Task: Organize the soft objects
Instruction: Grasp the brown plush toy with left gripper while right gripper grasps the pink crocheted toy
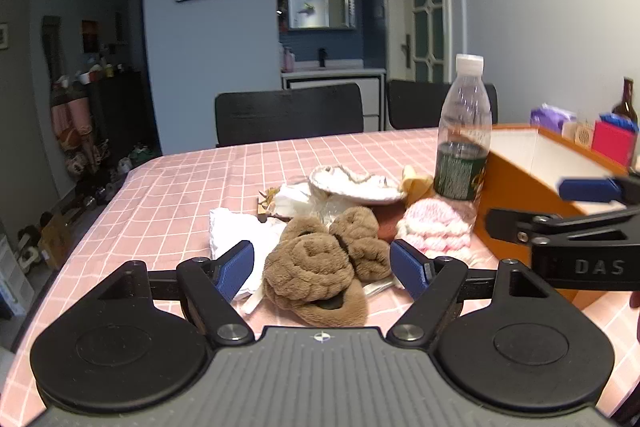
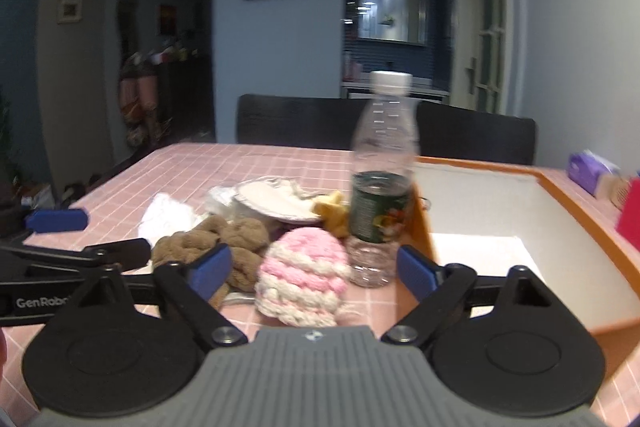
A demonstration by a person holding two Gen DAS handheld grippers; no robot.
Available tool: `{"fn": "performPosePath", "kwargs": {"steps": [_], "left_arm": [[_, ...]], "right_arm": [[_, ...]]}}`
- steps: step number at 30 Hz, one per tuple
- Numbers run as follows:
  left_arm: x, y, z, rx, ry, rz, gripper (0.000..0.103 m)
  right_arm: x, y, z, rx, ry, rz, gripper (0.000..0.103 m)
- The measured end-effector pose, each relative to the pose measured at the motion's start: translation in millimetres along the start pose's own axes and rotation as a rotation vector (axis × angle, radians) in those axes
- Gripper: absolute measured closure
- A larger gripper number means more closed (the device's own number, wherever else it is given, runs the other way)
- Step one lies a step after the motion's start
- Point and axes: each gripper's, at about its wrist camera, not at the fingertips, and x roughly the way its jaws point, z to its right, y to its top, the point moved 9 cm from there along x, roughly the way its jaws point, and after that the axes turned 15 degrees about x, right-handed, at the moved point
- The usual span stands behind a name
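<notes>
The left gripper stands with its jaws spread wide and the brown plush slippers lying straight ahead at twelve o'clock, between the blue pads but not pressed by either — so it grips nothing. The pair's long axis appears to run roughly from seven o'clock toward one o'clock in the left wrist view, the nearer slipper's sole end toward the camera.

The right gripper is likewise spread and empty, with the pink-and-white knitted hat at twelve o'clock between its pads, untouched. A clear plastic bottle stands upright just beside the hat at about one o'clock.

Each hand is nearer its own soft thing: left to the slippers, right to the hat. I judge a short push forward and a squeeze would take either.

The orange box, white inside, sits at two o'clock from the right gripper on the pink checked tablecloth — nothing is visible in the part of it that shows. It is nearer the right hand.
</notes>
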Motion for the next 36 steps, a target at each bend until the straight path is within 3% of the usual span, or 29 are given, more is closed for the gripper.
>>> {"fn": "performPosePath", "kwargs": {"steps": [3,6,9,22,26,28,30,36], "left_arm": [[19,-5,-4,0.07,-0.003,-0.023,0.013],[43,-12,-7,0.102,-0.056,-0.069,0.013],[62,-20,-9,0.112,-0.116,-0.112,0.012],[110,-32,7,0.514,-0.243,-0.101,0.007],[123,-41,6,0.498,-0.266,-0.113,0.007],[126,-42,6,0.462,-0.278,-0.092,0.007],[126,-42,5,0.455,-0.281,-0.081,0.007],[120,-44,8,0.466,-0.237,-0.08,0.025]], "right_arm": [[21,-5,-11,-0.042,0.025,-0.025,0.023],[46,-14,-14,-0.043,0.025,-0.078,0.023],[70,-24,-9,-0.029,0.002,-0.125,0.014],[119,-38,-2,0.027,0.013,-0.257,0.007],[129,-41,0,0.021,0.011,-0.267,0.008],[130,-44,1,0.028,0.015,-0.273,0.01],[131,-46,4,0.031,0.009,-0.281,0.02],[129,-49,4,0.008,0.009,-0.273,0.038]]}}
